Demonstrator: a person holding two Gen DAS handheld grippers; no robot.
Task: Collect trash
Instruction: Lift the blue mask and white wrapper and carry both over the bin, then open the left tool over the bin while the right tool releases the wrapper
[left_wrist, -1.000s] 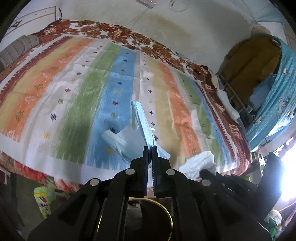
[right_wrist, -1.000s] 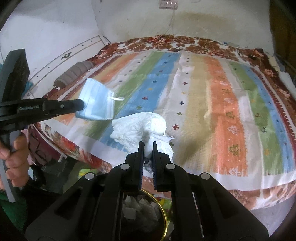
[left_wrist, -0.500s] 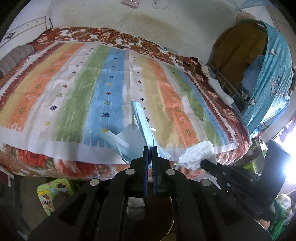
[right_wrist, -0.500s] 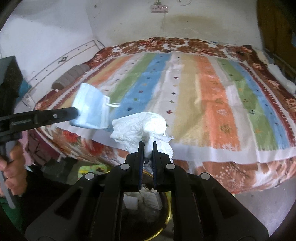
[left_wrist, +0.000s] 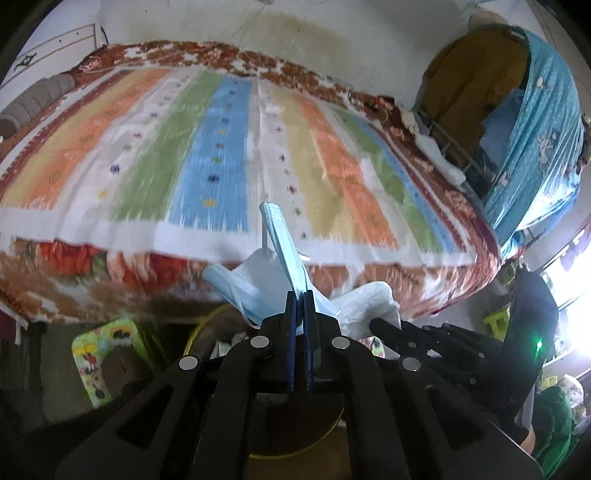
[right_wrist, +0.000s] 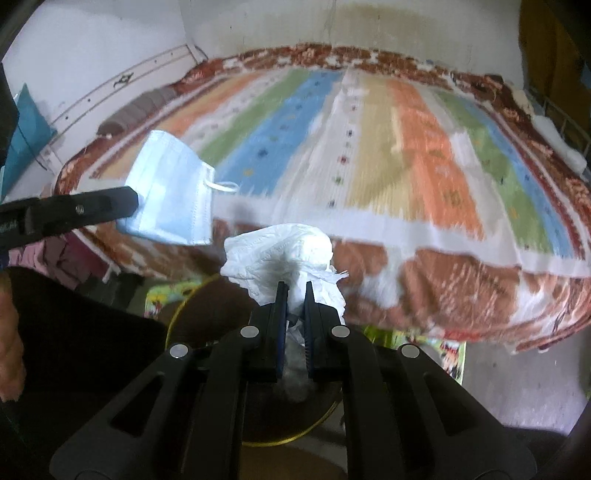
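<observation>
My left gripper (left_wrist: 300, 295) is shut on a light blue face mask (left_wrist: 258, 284); the mask also shows in the right wrist view (right_wrist: 171, 195), held out at the left. My right gripper (right_wrist: 293, 290) is shut on a crumpled white tissue (right_wrist: 280, 254), which also shows in the left wrist view (left_wrist: 369, 302). Both grippers hang past the bed's near edge, over a dark round bin with a gold rim (right_wrist: 177, 314) that lies mostly hidden under the gripper bodies; the bin also shows in the left wrist view (left_wrist: 199, 325).
The bed with a striped multicolour cover (left_wrist: 229, 147) fills the view ahead. A colourful cartoon mat (left_wrist: 99, 350) lies on the floor beside the bin. A blue curtain (left_wrist: 546, 129) and a wardrobe stand at the right.
Both grippers have pulled back from over the bed with their loads and now hang lower, past its edge, above the bin. The grips are unchanged.
</observation>
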